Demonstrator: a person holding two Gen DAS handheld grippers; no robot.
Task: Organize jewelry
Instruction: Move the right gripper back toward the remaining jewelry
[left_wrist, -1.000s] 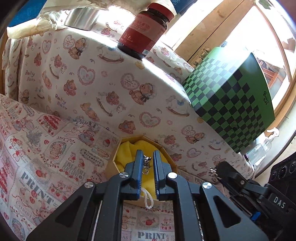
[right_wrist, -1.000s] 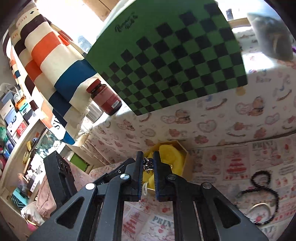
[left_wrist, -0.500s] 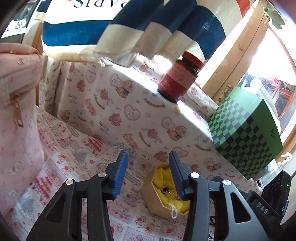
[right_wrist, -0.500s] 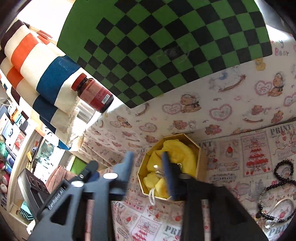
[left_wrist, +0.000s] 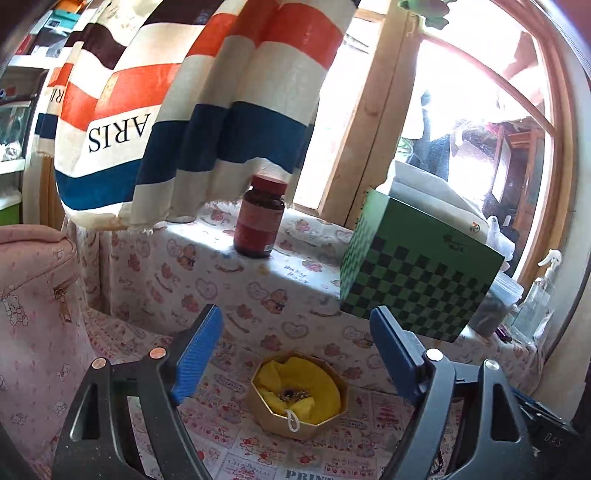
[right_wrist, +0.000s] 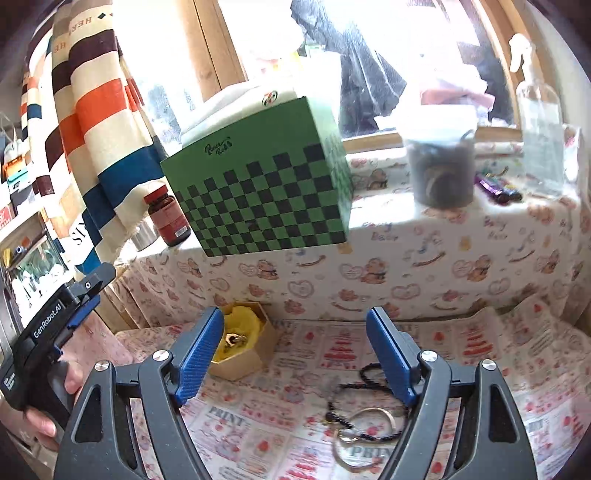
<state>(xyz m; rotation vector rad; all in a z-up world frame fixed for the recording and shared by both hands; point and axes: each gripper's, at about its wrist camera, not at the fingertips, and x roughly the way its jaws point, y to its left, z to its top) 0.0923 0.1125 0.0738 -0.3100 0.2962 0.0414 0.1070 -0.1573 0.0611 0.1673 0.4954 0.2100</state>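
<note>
- Left wrist view: the left gripper (left_wrist: 295, 354) has its blue jaws spread wide and opening further, with nothing held between them.
- Below and beyond the jaws, a gold octagonal box (left_wrist: 299, 395) lined with yellow cloth (left_wrist: 321, 384) sits on the printed tablecloth (left_wrist: 229, 398); a small metal jewelry piece (left_wrist: 291, 394) lies in the cloth, and a white cord loop (left_wrist: 292, 421) hangs over the box's near rim.
- On the covered ledge behind stand a red-capped brown bottle (left_wrist: 260, 218) and a green checkered box (left_wrist: 421, 273); a pink bag (left_wrist: 37, 314) is at the left.
- Right wrist view: the right gripper (right_wrist: 295, 350) is likewise wide and opening, gripping nothing.
- The gold octagonal box (right_wrist: 255, 354) sits just behind the left finger (right_wrist: 199, 354), the jewelry piece (right_wrist: 234, 339) inside it.
- On the tablecloth near the right finger lie a black bead string (right_wrist: 354, 395) and a metal bangle (right_wrist: 364, 424), touching each other.
- At the left edge, a hand (right_wrist: 55, 398) holds the other gripper's handle.
</note>
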